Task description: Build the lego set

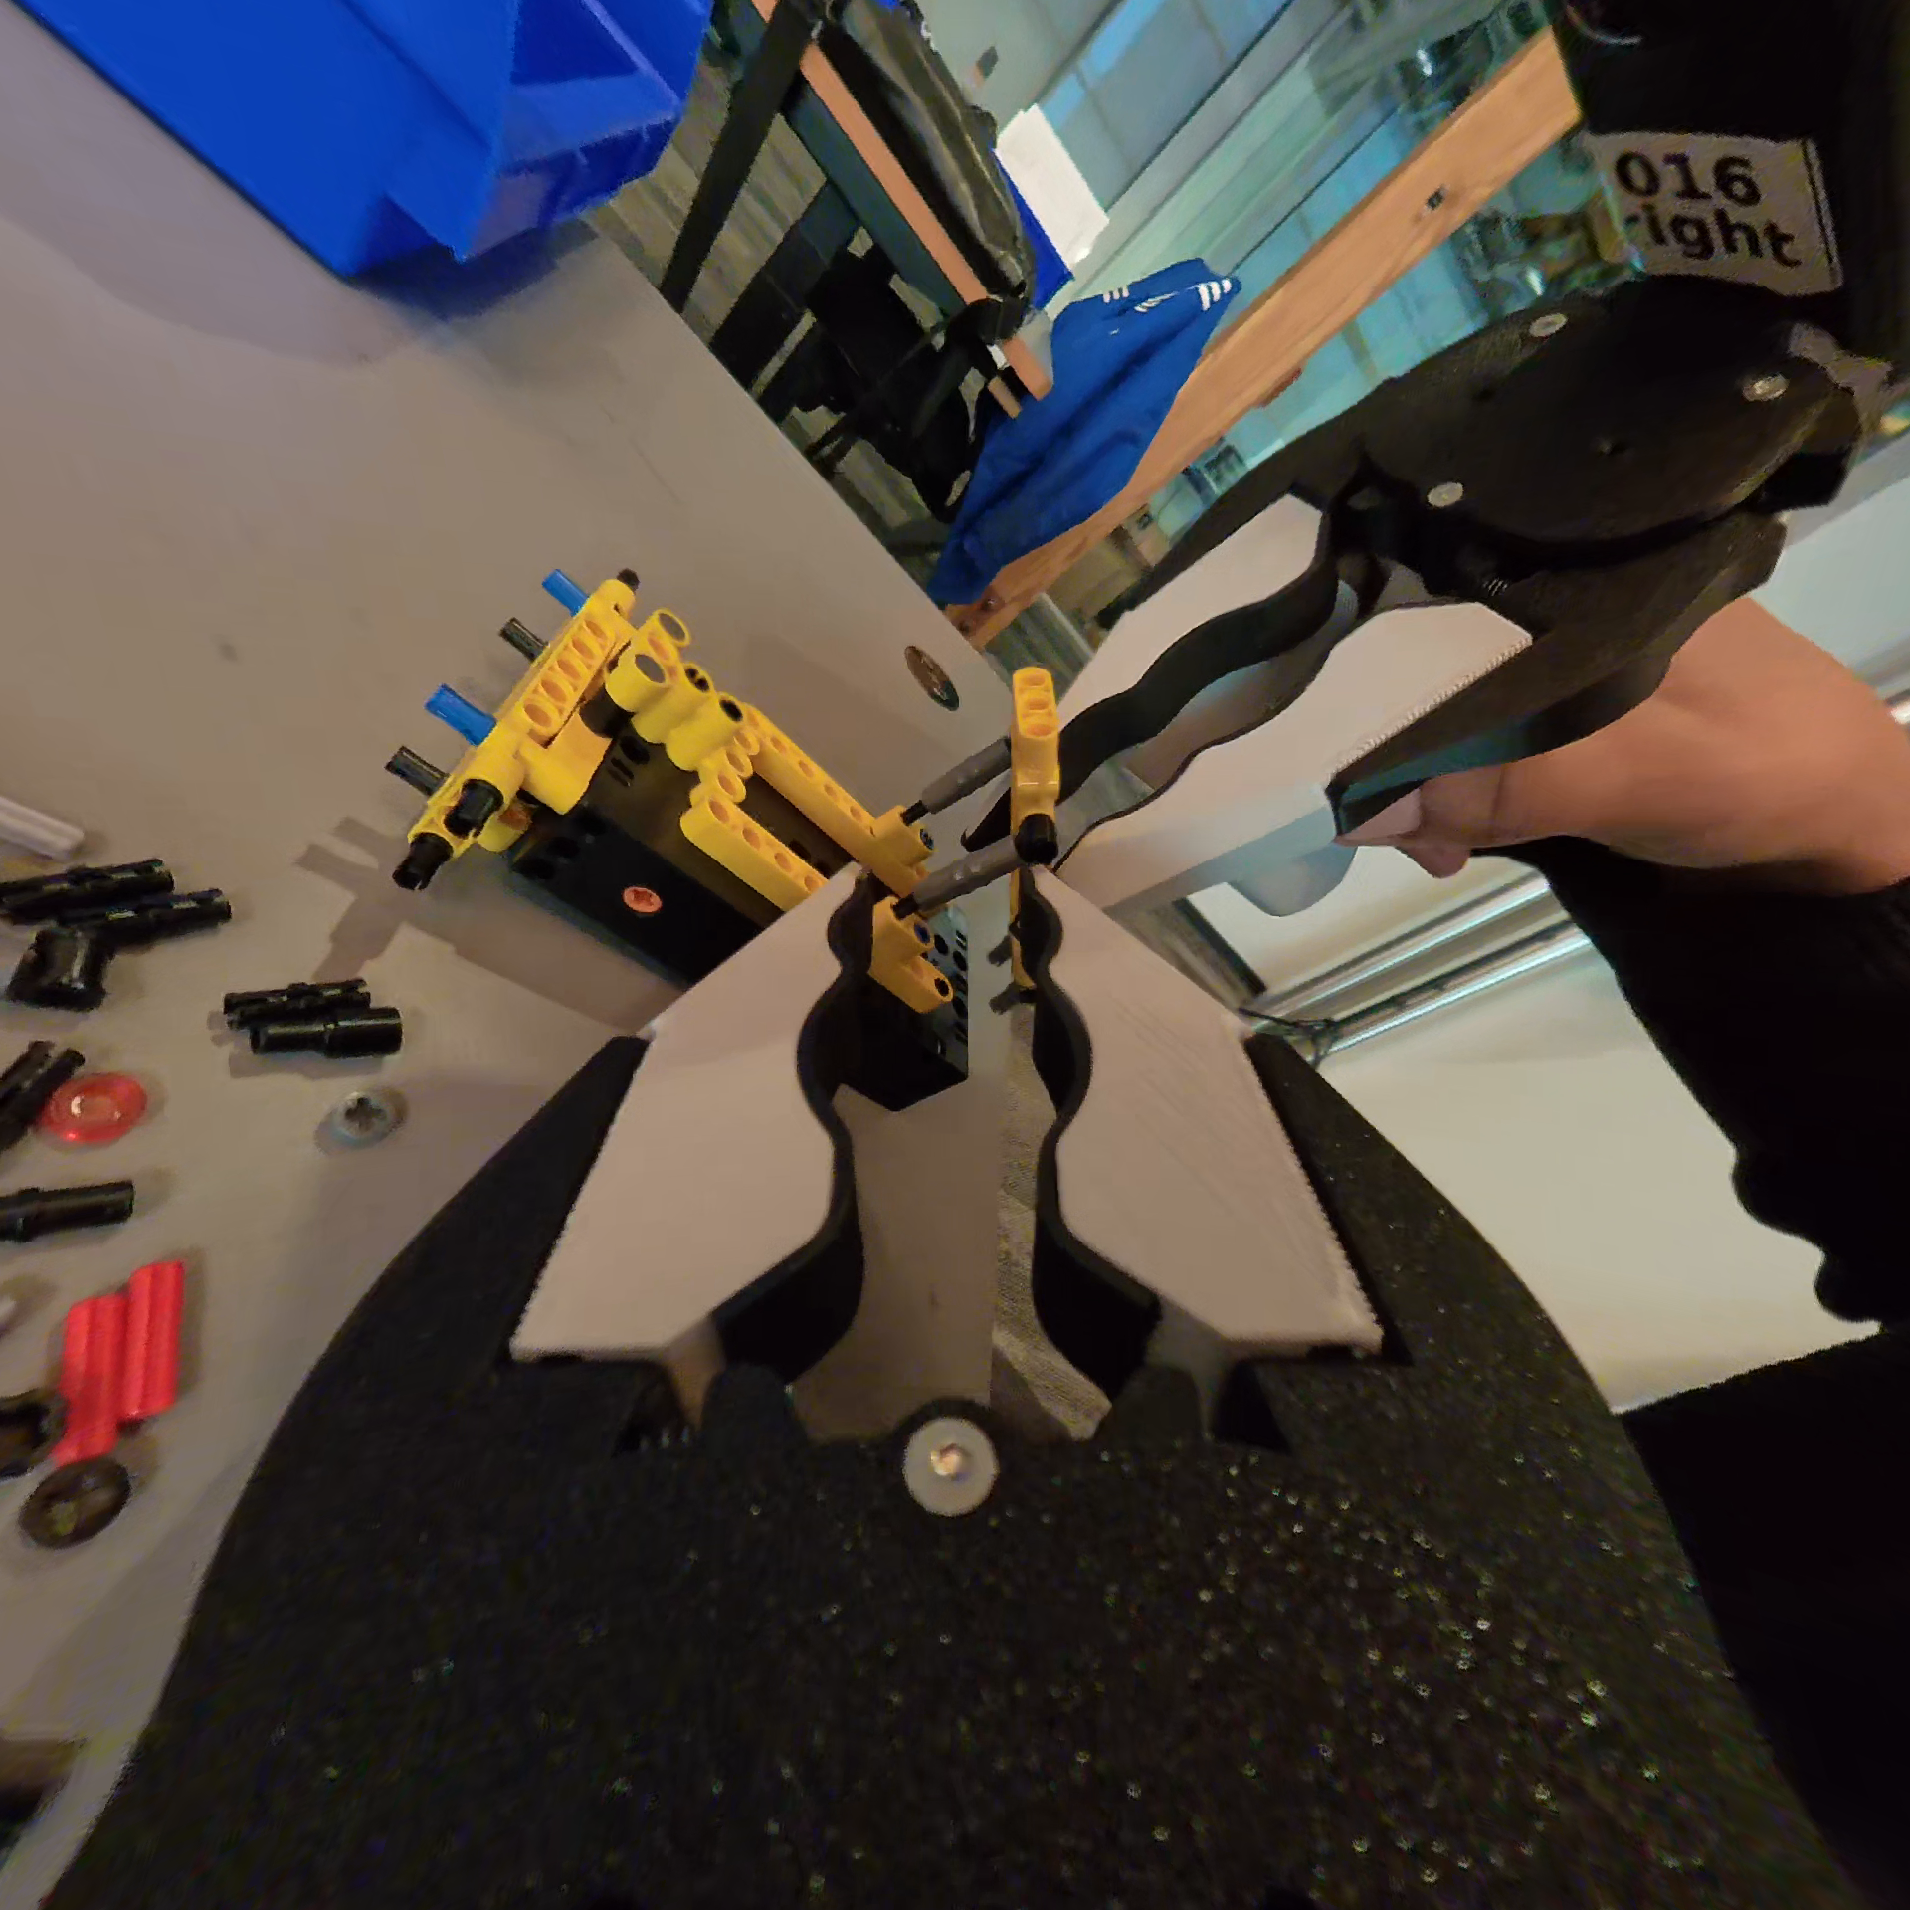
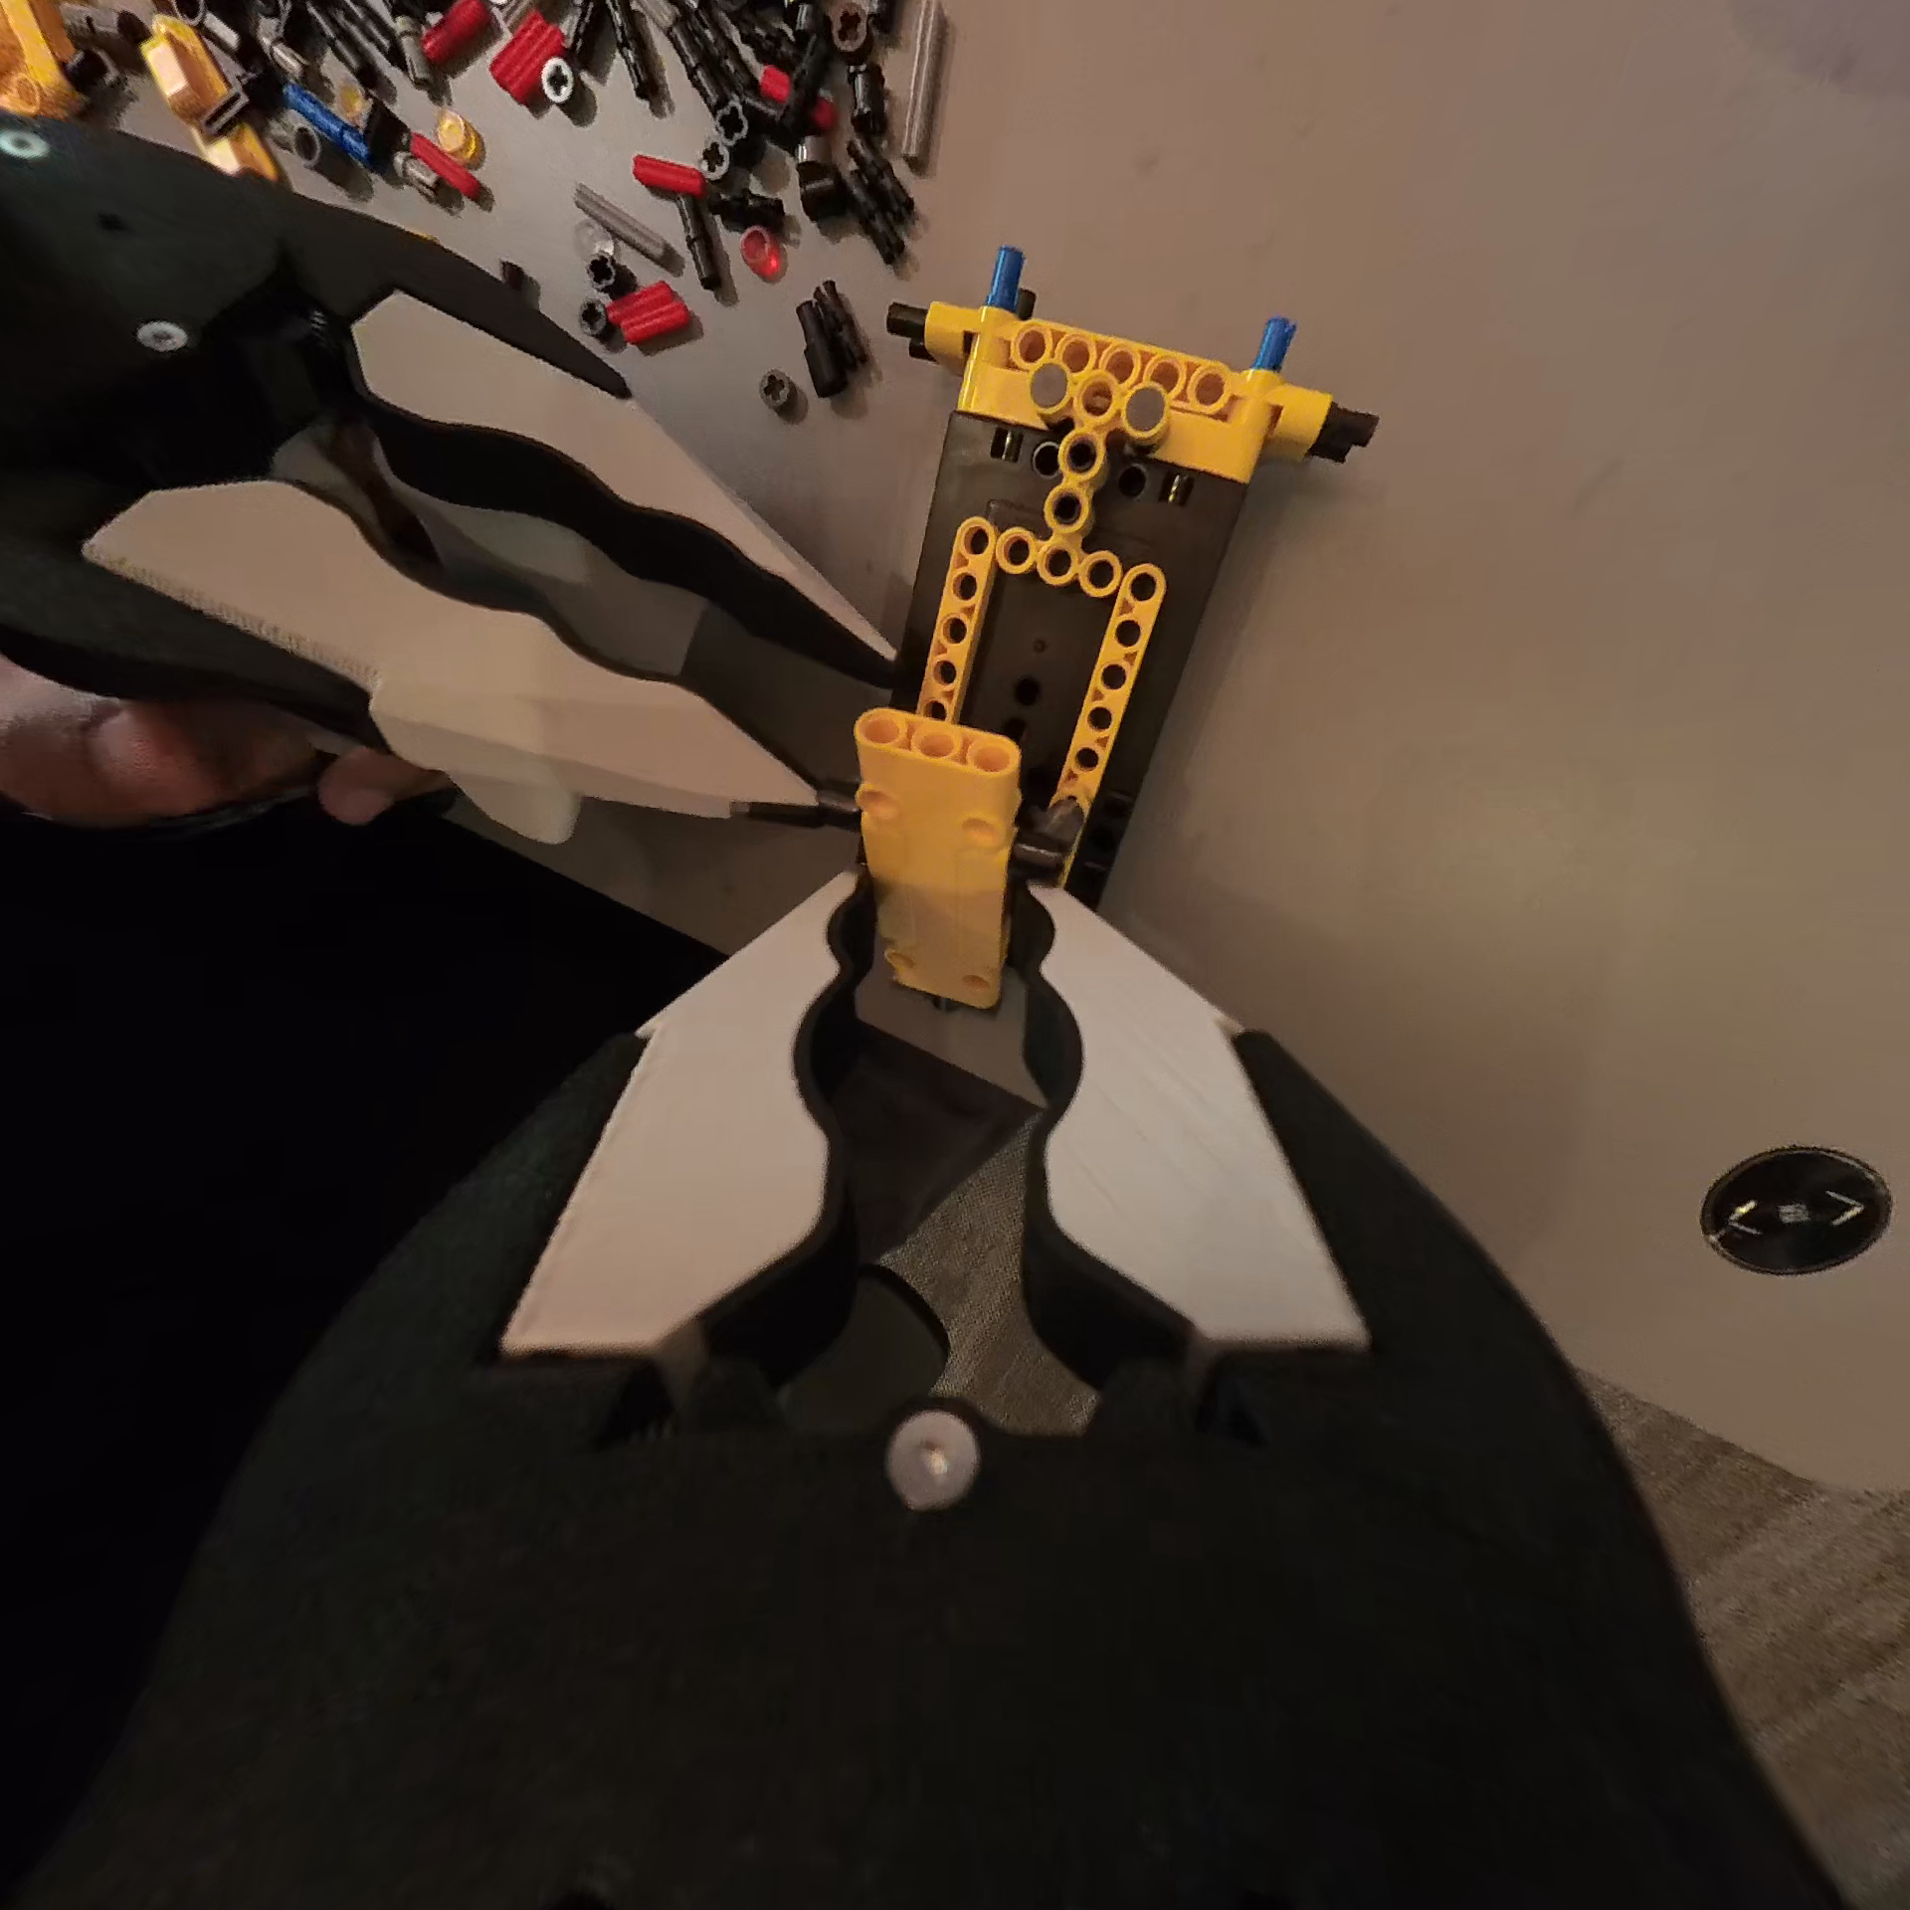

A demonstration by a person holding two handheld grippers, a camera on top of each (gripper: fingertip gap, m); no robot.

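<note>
Our right gripper (image 2: 935,910) is clamped on a yellow connector block (image 2: 935,858) while our left gripper (image 1: 935,899) pinches a grey pin (image 1: 966,873) against it. Both hover at the yellow-and-black assembly (image 2: 1075,537) near the table (image 2: 1550,620) edge, loose parts (image 2: 661,134) scattered beyond.

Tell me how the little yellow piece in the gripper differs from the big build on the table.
The yellow piece is small, plain yellow, and held in the right gripper. The build is far bigger, has a black block and blue pins, and rests on the table. Both have round holes.
</note>
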